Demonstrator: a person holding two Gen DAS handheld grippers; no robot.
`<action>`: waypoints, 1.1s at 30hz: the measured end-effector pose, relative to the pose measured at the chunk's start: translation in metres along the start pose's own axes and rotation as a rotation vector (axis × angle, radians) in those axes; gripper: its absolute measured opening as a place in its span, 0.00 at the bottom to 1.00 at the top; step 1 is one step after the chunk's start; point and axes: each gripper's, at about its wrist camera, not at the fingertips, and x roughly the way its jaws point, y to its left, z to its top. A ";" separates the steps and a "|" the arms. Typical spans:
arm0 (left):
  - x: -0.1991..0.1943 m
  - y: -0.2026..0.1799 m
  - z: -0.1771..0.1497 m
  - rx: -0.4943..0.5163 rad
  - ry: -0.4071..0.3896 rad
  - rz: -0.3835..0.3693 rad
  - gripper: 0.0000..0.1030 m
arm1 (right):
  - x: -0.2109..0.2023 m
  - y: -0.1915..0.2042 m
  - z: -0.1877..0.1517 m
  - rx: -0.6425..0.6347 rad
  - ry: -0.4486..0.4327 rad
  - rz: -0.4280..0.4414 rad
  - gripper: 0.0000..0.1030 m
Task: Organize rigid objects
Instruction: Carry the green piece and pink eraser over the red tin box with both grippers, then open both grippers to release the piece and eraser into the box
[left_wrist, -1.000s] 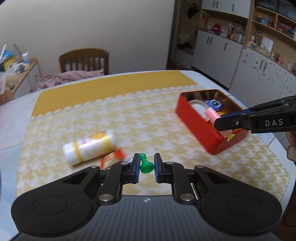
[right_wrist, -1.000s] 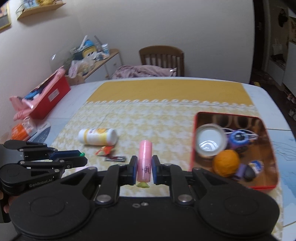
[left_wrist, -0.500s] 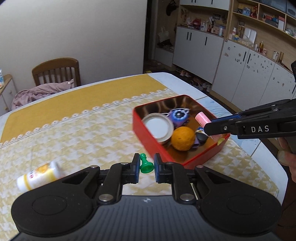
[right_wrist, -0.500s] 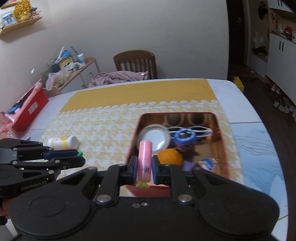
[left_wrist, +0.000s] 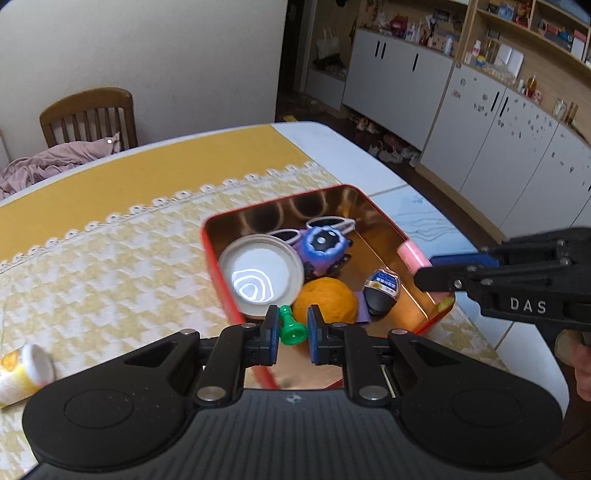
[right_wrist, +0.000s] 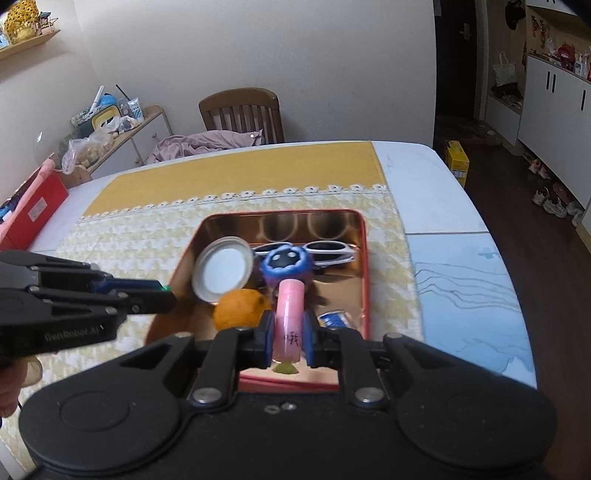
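left claw (left_wrist: 290, 329) pinching green pawn (left_wrist: 291, 328), over red tin (left_wrist: 216, 269) near edge at 6 o'clock. right claw (right_wrist: 289, 339) pinching pink tube (right_wrist: 290, 317) over tin's interior. white bottle (left_wrist: 22, 373) on bench (left_wrist: 110, 266) at 9 o'clock.

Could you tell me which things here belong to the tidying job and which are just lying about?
Job:
- red tin
- green pawn in left gripper
- pink tube in right gripper
- white bottle

Lying about:
- chair
- purple cloth
- white cabinets
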 end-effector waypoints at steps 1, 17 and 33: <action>0.005 -0.004 0.001 0.005 0.011 0.004 0.15 | 0.003 -0.002 0.001 -0.002 0.002 0.000 0.14; 0.037 -0.030 0.007 -0.012 0.099 0.046 0.14 | 0.045 -0.013 0.010 -0.088 0.084 0.026 0.14; 0.042 -0.033 0.004 -0.066 0.110 0.015 0.14 | 0.060 -0.014 0.004 -0.171 0.136 0.041 0.14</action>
